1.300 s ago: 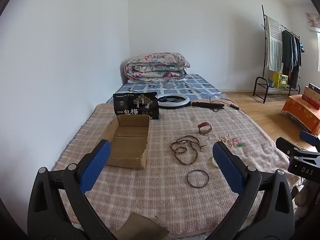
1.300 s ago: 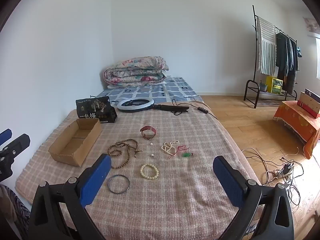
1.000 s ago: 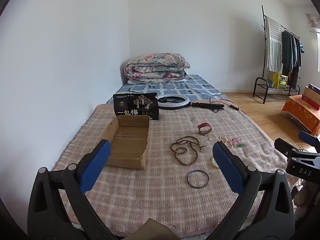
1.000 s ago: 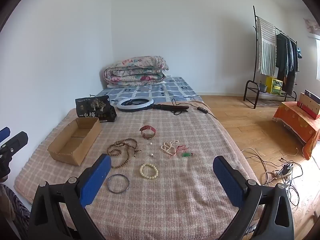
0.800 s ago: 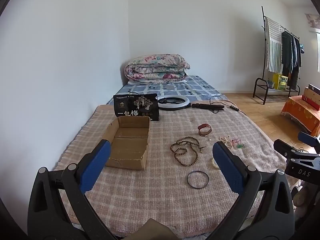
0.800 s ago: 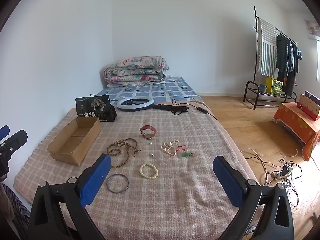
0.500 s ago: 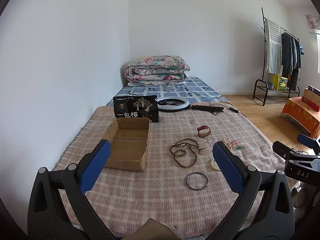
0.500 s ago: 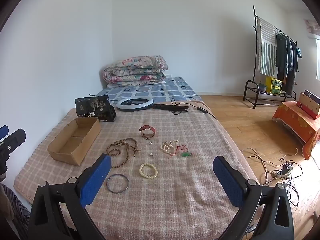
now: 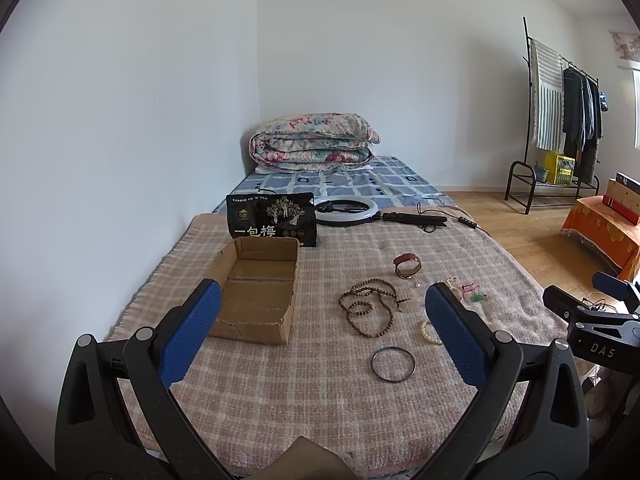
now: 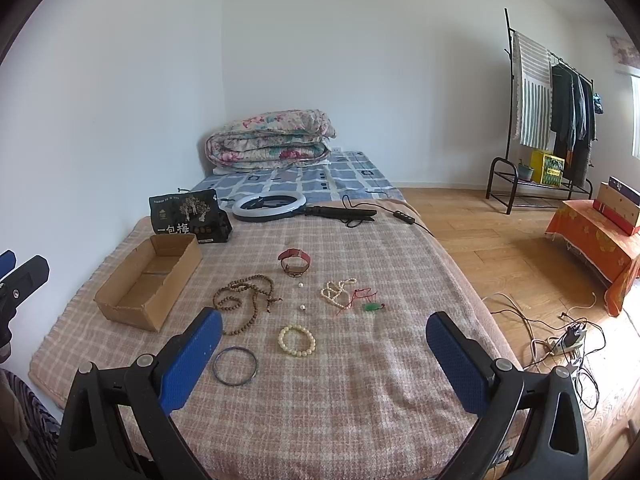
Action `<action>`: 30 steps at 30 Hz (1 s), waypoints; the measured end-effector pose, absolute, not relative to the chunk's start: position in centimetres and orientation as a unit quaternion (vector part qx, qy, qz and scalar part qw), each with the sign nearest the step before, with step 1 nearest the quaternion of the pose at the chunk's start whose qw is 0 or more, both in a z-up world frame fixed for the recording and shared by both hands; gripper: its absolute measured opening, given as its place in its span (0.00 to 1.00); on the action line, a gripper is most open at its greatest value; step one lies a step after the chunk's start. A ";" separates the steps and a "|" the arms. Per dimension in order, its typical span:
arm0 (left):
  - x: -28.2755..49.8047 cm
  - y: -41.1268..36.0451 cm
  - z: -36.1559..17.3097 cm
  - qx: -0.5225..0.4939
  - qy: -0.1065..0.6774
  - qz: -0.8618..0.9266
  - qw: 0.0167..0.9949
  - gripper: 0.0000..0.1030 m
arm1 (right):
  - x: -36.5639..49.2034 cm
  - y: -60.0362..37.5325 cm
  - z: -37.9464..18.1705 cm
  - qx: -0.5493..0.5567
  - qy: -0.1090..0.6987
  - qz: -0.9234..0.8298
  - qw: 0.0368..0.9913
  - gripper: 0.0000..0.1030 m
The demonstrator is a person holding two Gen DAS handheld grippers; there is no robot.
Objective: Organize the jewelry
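Jewelry lies spread on a pink plaid blanket (image 10: pixel 360 400): a dark bangle (image 10: pixel 235 364), a cream bead bracelet (image 10: pixel 297 341), a long brown bead necklace (image 10: pixel 246 300), a red-strap watch (image 10: pixel 295 261), a pearl strand (image 10: pixel 335 291), a red cord with a green pendant (image 10: pixel 370 304) and two loose pearls (image 10: pixel 302 307). An empty open cardboard box (image 9: pixel 258 292) sits at the left. My left gripper (image 9: pixel 320 332) and right gripper (image 10: pixel 322 354) are both open and empty, held above the blanket's near edge.
A black snack bag (image 9: pixel 272 220) stands behind the box. A ring light (image 10: pixel 269 207) with its cable lies further back, then a folded quilt (image 10: pixel 270 144). Wood floor, loose cables (image 10: pixel 560 340), a clothes rack (image 10: pixel 540 120) and an orange-covered bench (image 10: pixel 596 236) are at the right.
Both views have shifted slightly; the jewelry and box have not moved. Both grippers stay open.
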State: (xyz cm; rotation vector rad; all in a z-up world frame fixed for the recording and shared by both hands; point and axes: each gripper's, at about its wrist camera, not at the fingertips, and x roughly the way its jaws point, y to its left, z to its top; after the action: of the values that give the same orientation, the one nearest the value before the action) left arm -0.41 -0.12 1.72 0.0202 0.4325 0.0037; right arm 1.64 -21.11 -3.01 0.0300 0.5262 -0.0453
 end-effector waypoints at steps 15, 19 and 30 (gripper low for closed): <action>-0.5 0.0 1.6 0.009 0.214 0.000 0.977 1.00 | 1.4 -21.0 -3.1 0.015 0.261 -0.022 0.965 1.00; -0.5 0.0 1.6 0.009 0.213 0.000 0.977 1.00 | 1.5 -21.0 -3.1 0.015 0.262 -0.023 0.965 1.00; -0.6 0.0 1.6 0.008 0.213 0.001 0.977 1.00 | 1.5 -20.9 -3.0 0.015 0.263 -0.023 0.964 1.00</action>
State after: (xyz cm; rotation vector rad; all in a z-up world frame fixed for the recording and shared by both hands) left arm -0.59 0.03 1.57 0.0170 0.4297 0.0013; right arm 1.54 -20.95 -3.05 0.0295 0.5321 -0.0459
